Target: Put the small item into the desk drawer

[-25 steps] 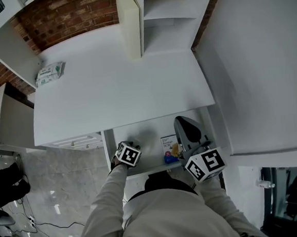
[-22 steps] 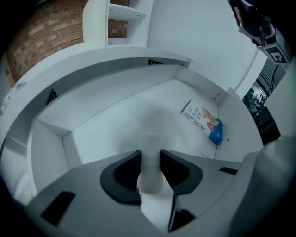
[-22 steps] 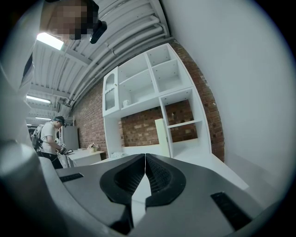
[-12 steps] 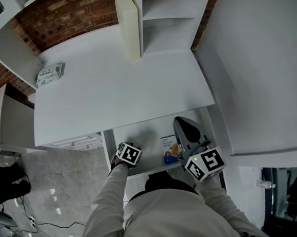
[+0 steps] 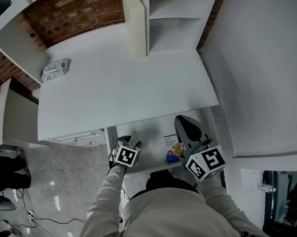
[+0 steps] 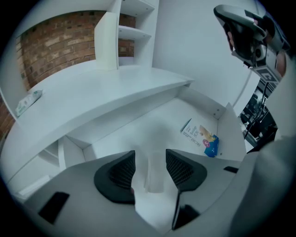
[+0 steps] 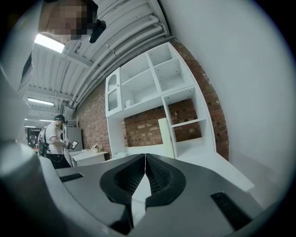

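- Small packet [image 5: 170, 148]: lies flat on the floor of the open drawer [image 5: 145, 141], toward its right end. The placing step looks done, and shutting the drawer is probably what remains.
- Left gripper [image 5: 129, 141]: at the drawer's front edge, pointing in under the desk [image 5: 120, 87]. Its jaws stand narrowly apart and grip nothing. A pale strip shows in the gap (perhaps the drawer's front lip), apparently clear of both pads.
- Key relation: in the left gripper view the packet [image 6: 201, 138] lies at 2 o'clock from the left gripper [image 6: 150, 155], apart from it. Its long axis runs from 10 to 4 o'clock across the drawer [image 6: 152, 120].
- Right gripper [image 5: 188, 129]: jaws closed together and empty, aimed up at the shelves [image 7: 145, 159]. From the head view it sits just beside the packet at 3 o'clock, but the left one faces the drawer.
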Available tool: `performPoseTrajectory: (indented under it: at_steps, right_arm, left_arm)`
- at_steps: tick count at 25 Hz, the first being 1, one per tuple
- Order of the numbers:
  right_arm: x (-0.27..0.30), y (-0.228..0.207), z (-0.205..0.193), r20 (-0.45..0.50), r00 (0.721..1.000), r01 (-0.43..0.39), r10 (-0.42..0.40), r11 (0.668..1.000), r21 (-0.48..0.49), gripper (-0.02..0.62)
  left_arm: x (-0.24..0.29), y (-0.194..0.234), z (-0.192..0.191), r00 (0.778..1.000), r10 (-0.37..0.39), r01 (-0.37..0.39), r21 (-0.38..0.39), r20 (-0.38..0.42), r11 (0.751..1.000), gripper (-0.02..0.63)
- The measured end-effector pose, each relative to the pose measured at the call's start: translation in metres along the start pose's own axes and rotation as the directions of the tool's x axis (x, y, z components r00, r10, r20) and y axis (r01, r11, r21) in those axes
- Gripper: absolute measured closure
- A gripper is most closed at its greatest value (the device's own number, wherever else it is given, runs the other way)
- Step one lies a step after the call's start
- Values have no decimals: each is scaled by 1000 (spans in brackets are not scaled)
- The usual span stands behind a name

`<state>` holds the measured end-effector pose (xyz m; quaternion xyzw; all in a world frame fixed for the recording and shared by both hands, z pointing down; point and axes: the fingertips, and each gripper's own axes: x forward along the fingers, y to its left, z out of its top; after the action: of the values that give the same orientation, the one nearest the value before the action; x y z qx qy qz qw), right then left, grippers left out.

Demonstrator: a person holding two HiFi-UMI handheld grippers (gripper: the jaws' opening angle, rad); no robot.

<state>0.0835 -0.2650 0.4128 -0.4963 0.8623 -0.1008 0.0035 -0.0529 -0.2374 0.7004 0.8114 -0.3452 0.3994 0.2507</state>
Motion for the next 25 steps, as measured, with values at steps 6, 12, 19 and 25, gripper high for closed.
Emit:
performPoseTrajectory:
  at_steps: [6, 12, 19, 25]
  right_arm:
    - [3, 9, 4, 1, 999, -35, 35, 999, -21, 568]
    - [3, 17, 5, 12, 999, -47, 47, 999, -16, 568]
    - [2, 25, 8, 26, 998, -60, 60, 998, -5, 568]
    - [-1, 27, 10, 29, 997, -68, 68, 998, -13, 568]
  left_arm:
    - [-36, 5, 38, 989, 48, -47, -10, 143, 999, 431]
    - [-86, 14, 81, 946, 120, -116, -32, 302, 993, 485]
    - [-138, 19, 111, 883, 164, -157, -53, 439, 986, 508]
    - [-177, 23, 127, 815, 223, -205, -94, 534, 974, 538]
